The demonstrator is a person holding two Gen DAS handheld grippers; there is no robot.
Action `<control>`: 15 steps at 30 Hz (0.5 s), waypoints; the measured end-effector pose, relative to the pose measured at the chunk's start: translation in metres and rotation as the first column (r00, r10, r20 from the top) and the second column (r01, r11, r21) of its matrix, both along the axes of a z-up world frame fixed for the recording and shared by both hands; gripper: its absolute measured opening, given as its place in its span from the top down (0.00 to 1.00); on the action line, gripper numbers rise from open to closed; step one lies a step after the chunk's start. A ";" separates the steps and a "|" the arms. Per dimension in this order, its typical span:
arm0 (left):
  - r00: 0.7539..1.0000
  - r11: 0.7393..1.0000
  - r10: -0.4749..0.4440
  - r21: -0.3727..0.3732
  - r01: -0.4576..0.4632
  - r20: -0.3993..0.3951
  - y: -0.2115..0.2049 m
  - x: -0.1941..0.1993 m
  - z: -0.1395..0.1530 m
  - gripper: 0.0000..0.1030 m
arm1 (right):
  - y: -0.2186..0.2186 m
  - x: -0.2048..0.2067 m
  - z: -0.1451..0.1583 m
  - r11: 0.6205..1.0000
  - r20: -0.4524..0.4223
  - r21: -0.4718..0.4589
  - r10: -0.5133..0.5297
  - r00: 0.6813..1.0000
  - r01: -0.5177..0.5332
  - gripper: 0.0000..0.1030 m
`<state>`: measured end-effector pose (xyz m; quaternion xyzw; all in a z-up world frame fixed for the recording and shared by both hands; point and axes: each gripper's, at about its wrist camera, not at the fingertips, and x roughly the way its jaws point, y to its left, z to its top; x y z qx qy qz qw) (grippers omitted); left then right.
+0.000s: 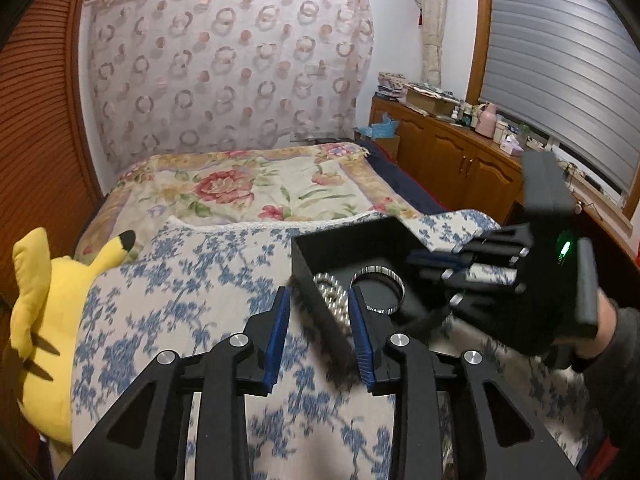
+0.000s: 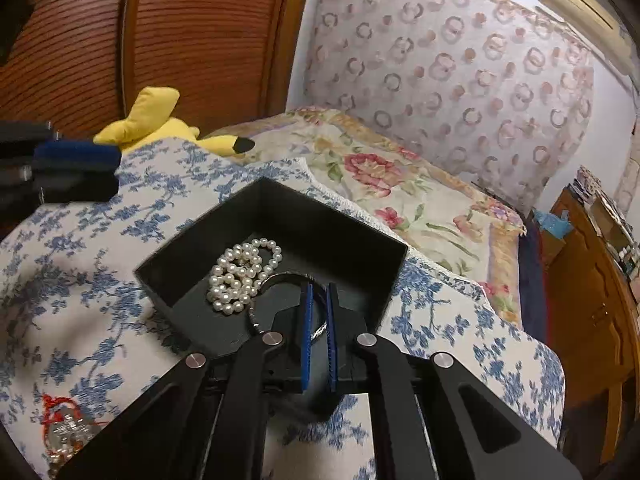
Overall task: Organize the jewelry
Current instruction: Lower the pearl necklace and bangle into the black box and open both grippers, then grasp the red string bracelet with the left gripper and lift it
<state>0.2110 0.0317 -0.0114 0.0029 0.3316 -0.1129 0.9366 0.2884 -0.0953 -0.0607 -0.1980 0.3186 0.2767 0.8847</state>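
Observation:
A black open box [image 1: 348,240] [image 2: 320,220] sits on the blue-flowered cloth. In it lie a white pearl necklace [image 2: 240,276] [image 1: 334,290] and a silver bangle [image 1: 378,272] [image 2: 276,280]. My left gripper [image 1: 318,300] is open, its blue-padded fingers astride the box's near left wall. My right gripper [image 2: 318,292] is shut on the bangle's rim inside the box; it shows from the side in the left wrist view [image 1: 432,264].
A yellow Pikachu plush [image 1: 44,320] [image 2: 160,120] lies left of the cloth. A red-corded silver trinket [image 2: 64,424] lies at the cloth's near left. A floral bedspread [image 1: 248,188] lies beyond, a wooden cabinet [image 1: 452,160] at right.

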 end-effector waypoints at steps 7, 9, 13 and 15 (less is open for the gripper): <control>1.000 1.000 0.008 -0.002 -0.008 -0.015 0.004 -0.047 -0.018 0.59 | -0.033 -0.060 0.017 0.993 -0.011 0.116 -0.016 1.000 0.017 0.92; 1.000 1.000 0.010 -0.001 -0.010 -0.019 0.003 -0.060 -0.023 0.56 | -0.037 -0.075 0.017 0.991 -0.017 0.128 -0.020 1.000 0.022 0.92; 0.999 1.000 0.005 -0.006 -0.006 -0.039 0.001 -0.084 -0.034 0.56 | -0.046 -0.103 0.017 0.988 -0.037 0.153 -0.020 0.999 0.026 0.92; 0.999 1.000 0.004 -0.007 -0.004 -0.039 0.002 -0.093 -0.036 0.56 | -0.048 -0.117 0.017 0.987 -0.032 0.158 -0.023 0.999 0.028 0.92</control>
